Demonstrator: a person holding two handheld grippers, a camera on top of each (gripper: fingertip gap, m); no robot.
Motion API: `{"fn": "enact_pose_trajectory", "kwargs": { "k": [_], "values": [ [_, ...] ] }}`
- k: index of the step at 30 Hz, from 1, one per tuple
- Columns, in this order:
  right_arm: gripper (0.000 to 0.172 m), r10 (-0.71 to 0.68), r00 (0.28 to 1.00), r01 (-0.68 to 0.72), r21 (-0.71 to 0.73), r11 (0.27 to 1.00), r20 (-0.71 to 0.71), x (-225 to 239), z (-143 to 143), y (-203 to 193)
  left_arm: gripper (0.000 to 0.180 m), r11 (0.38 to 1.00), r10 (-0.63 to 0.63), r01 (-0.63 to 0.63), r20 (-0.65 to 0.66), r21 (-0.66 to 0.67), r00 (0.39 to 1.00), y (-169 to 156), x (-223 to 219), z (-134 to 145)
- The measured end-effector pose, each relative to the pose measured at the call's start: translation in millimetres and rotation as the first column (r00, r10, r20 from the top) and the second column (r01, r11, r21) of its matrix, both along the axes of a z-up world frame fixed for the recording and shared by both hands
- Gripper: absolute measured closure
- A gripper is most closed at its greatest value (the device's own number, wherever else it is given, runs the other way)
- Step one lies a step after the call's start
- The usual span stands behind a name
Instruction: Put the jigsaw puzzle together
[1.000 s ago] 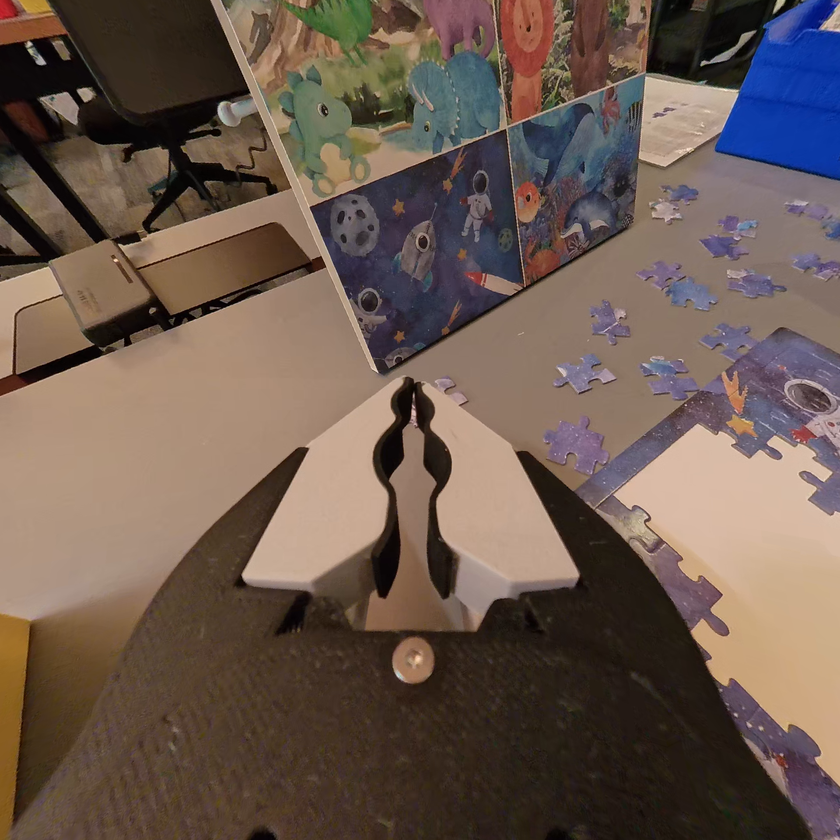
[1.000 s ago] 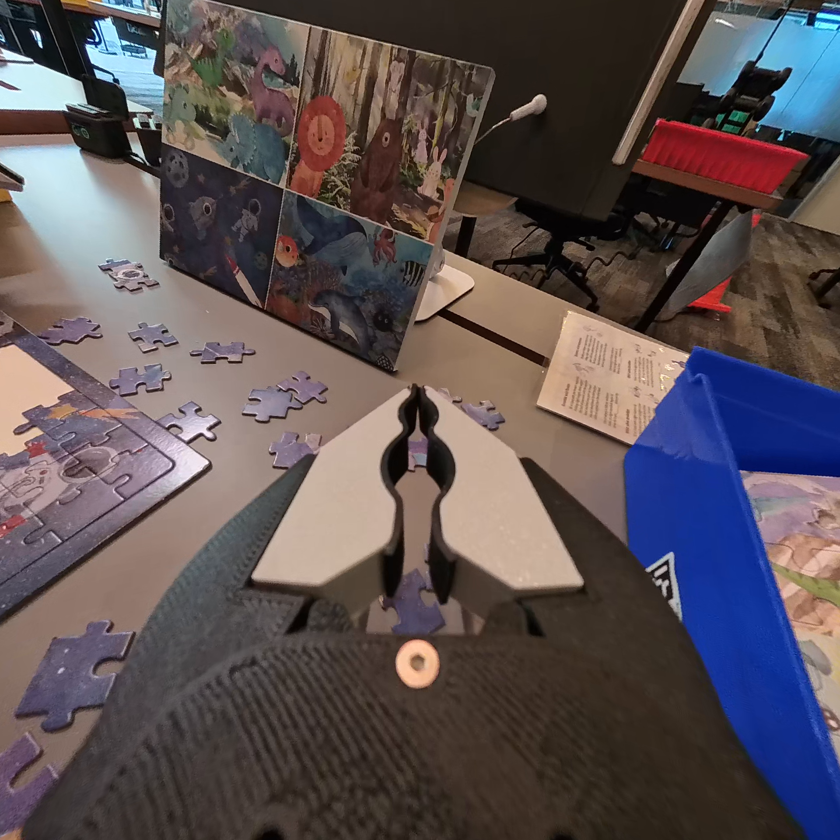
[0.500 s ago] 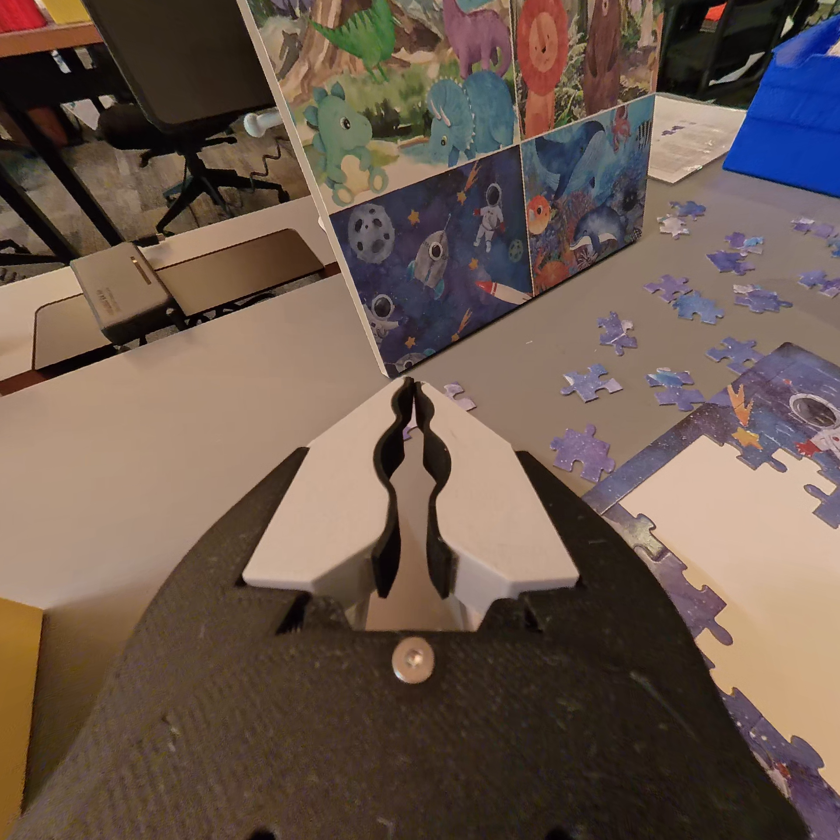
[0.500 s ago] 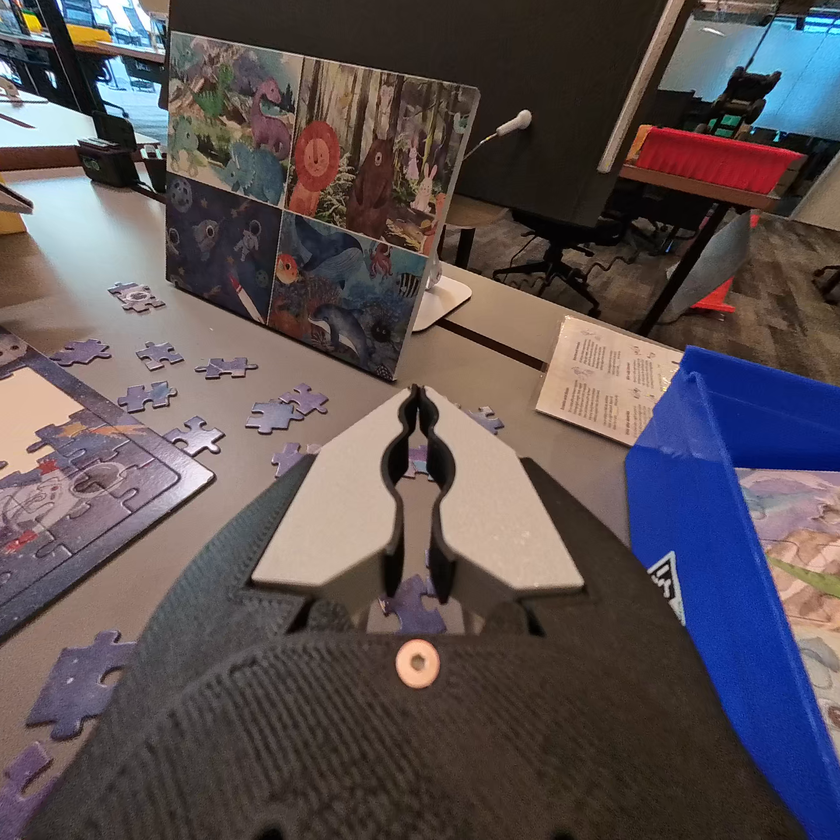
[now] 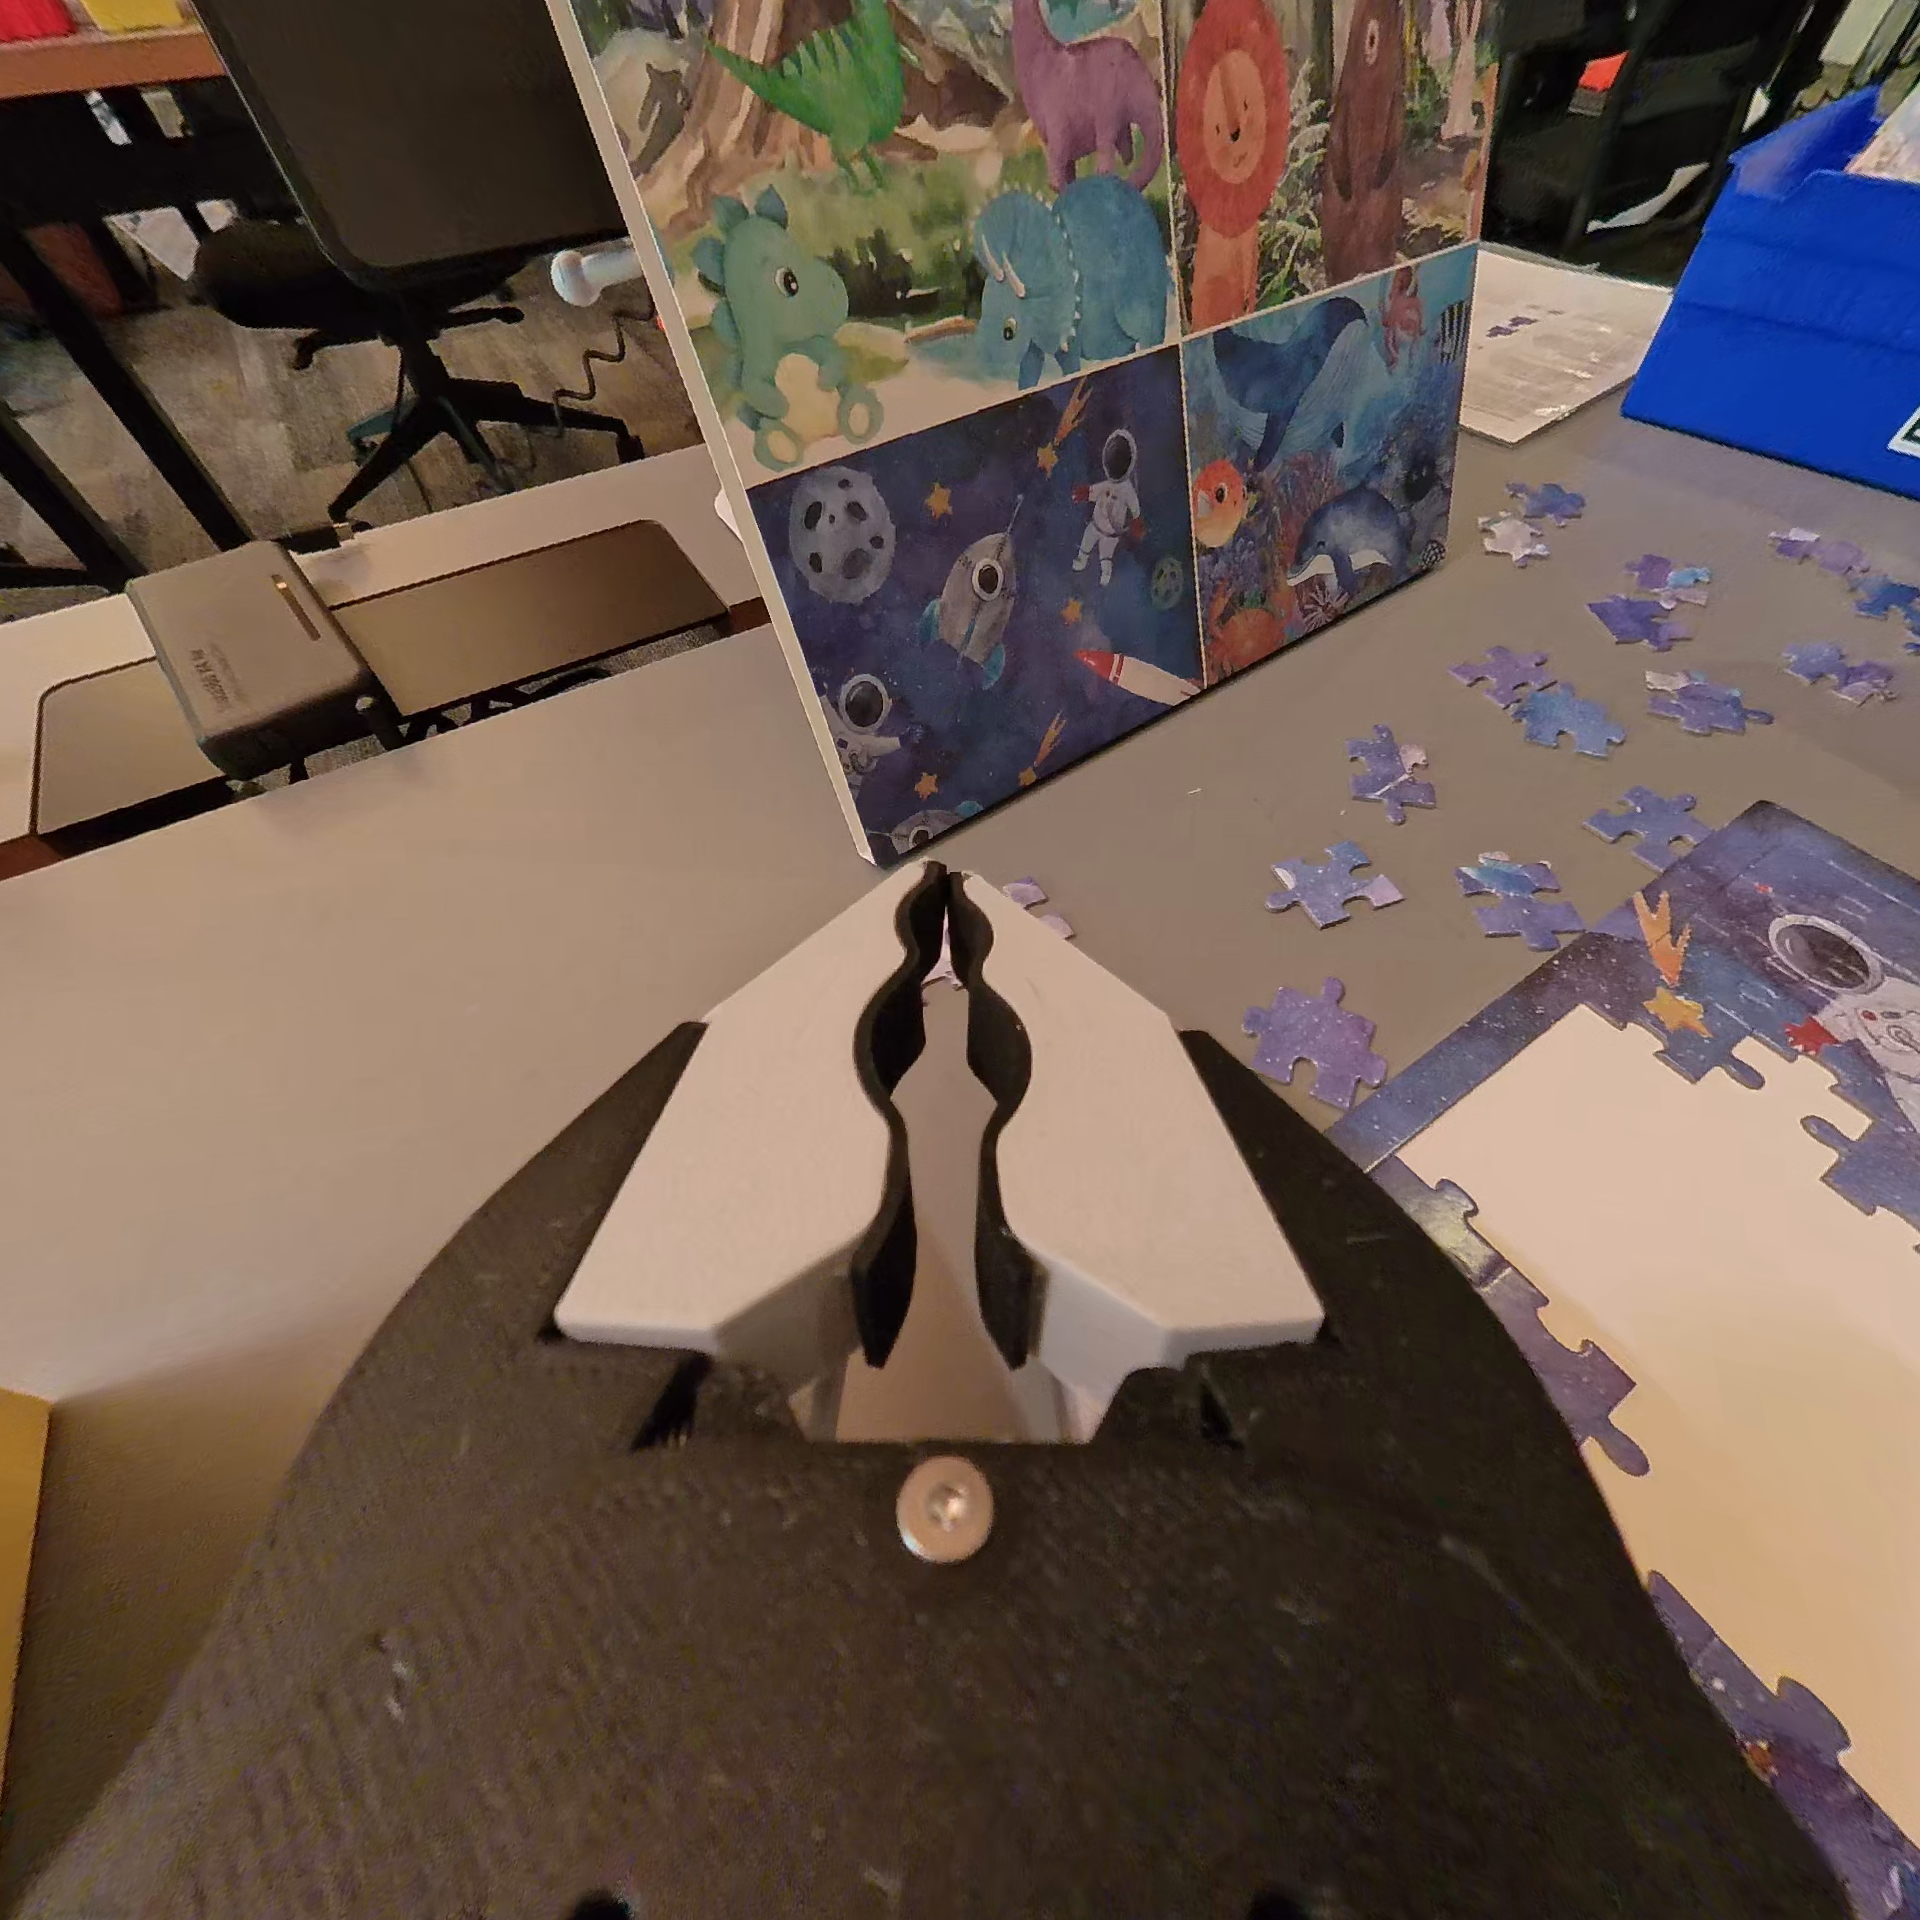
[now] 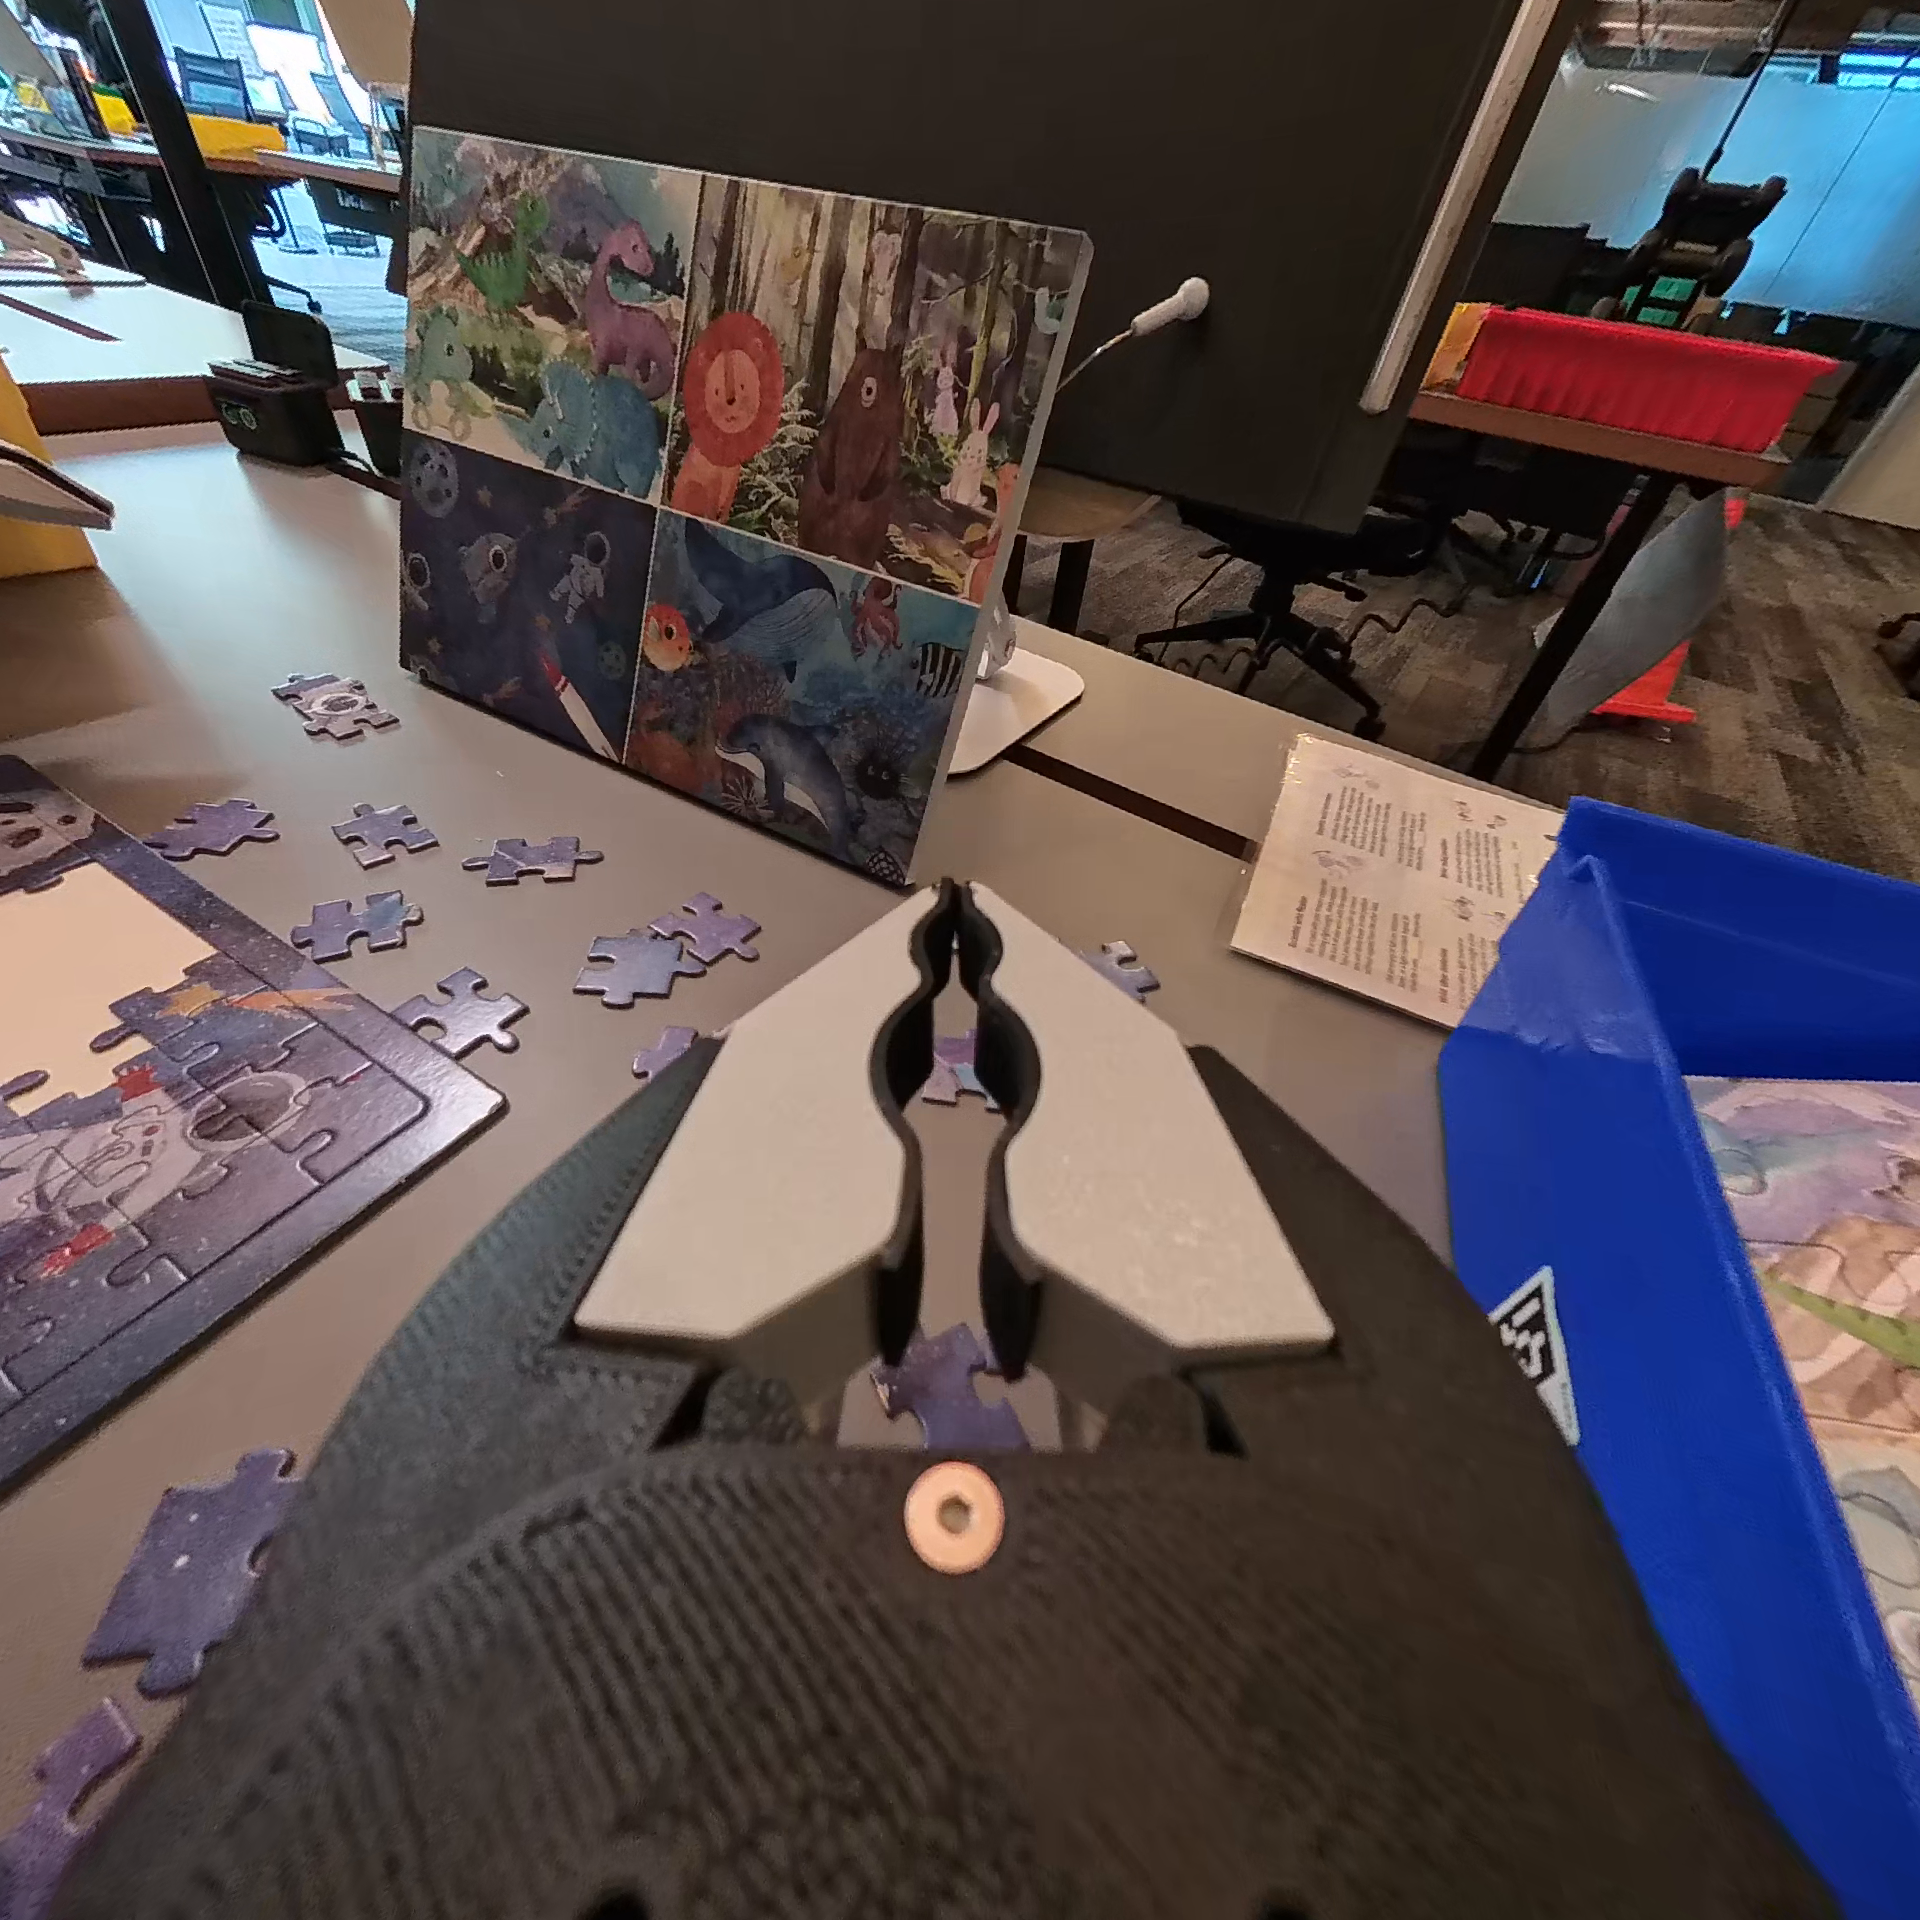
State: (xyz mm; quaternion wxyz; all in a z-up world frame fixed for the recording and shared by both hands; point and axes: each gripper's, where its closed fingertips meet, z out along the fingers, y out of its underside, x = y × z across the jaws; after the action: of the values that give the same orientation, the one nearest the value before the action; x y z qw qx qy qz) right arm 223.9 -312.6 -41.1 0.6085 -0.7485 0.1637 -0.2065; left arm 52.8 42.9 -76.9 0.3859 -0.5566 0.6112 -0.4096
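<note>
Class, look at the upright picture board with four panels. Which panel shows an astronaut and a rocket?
The lower left panel of the picture board: dark blue with stars. The other three show dinosaurs, forest animals and sea creatures.

Left tongs (image 5: pixel 948 883) are closed tip to tip with nothing in them, hovering over the grey tabletop (image 5: pixel 364 1018) right by the near bottom corner of the upright picture board (image 5: pixel 1039 416). Loose purple puzzle pieces (image 5: pixel 1320 1039) are scattered to the right, next to a half-done space puzzle (image 5: pixel 1714 1195) with its middle unfilled.
</note>
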Motion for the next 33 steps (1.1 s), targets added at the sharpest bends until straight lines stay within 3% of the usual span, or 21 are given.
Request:
{"fn": "enact_pose_trajectory", "kwargs": {
  "k": [9, 33],
  "values": [
    [0.172, -0.033, 0.998, 0.031, 0.045, 0.998, 0.044, 2.4, 12.9, -8.3, 0.18, 1.0, -0.001, 0.001, -0.007, -0.001, 1.0, 0.5, 0.5, -2.6],
    [0.172, -0.019, 0.999, 0.018, 0.012, 1.0, 0.039, 0.7, 5.9, -2.4, 0.18, 1.0, -0.01, 0.01, -0.03, 0.017, 0.999, -1.4, 1.7, -8.5]
  ]
}}
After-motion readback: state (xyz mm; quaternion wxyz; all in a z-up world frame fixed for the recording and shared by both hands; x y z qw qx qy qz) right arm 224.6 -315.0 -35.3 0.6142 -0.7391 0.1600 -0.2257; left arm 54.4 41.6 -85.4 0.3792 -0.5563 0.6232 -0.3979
